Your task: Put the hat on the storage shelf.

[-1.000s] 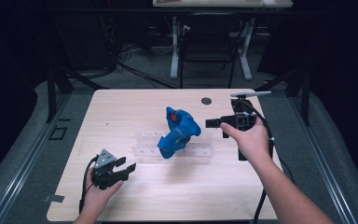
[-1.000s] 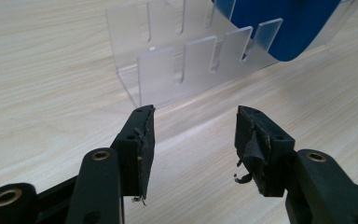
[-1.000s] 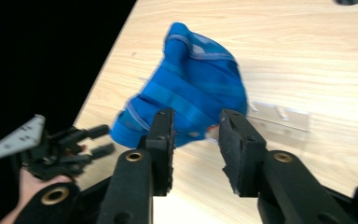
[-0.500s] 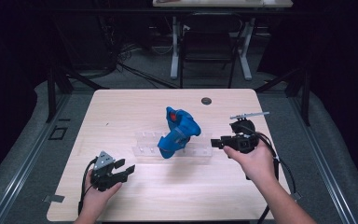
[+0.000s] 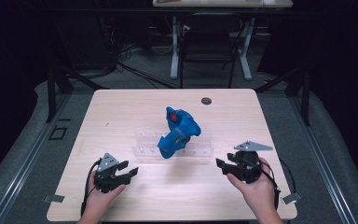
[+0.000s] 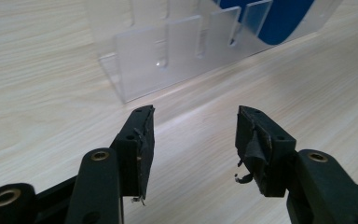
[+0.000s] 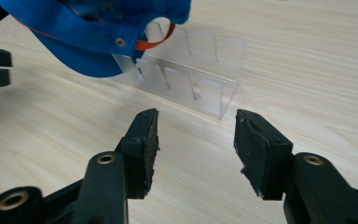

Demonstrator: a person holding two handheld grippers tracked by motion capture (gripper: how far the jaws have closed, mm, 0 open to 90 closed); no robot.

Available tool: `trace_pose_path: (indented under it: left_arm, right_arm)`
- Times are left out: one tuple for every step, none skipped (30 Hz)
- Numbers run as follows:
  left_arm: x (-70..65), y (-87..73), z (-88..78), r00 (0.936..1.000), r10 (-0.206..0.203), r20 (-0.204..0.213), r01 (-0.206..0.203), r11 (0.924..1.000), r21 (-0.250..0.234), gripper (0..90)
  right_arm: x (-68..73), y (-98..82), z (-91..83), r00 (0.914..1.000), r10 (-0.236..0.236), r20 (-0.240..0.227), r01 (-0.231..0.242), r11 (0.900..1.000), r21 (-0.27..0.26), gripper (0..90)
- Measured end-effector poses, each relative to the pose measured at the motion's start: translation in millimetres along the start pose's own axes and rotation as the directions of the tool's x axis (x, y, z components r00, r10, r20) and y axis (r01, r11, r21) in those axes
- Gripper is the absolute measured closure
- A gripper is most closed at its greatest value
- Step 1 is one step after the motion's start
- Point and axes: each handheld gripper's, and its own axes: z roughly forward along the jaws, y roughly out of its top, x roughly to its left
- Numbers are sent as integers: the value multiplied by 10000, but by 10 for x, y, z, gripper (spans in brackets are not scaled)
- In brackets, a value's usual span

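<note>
Near the front edge of the pale wooden table [image 5: 121, 107], the left gripper [image 5: 129, 173] and the right gripper [image 5: 223, 166] rest in the person's hands, both with jaws wide and holding nothing; the right one's jaws have just been opening. Between them and a bit farther away, the blue plastic toy gun [image 5: 179, 131] leans in the clear plastic slotted rack [image 5: 200, 144], which props it up, so I think both grippers are parked clear of it.

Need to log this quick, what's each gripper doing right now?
Left gripper: jaws open, empty.
Right gripper: jaws open, just widened, empty.
</note>
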Motion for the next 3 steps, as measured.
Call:
trace_pose_path:
  left_arm:
    - [-44, 27, 28, 9999, 64, 120, -65, 10000, 9, 479]
    - [-96, 59, 64, 9995, 175, 248, -175, 9998, -1, 482]
    - [-157, 98, 105, 9989, 305, 343, -305, 9995, 17, 483]
  right_arm:
    - [1, -87, 0, 9999, -83, 128, 86, 9997, -247, 489]
    - [-4, -180, 2, 9995, -156, 278, 172, 9982, -579, 490]
    - [-10, -273, 3, 9992, -122, 378, 157, 9956, -929, 491]
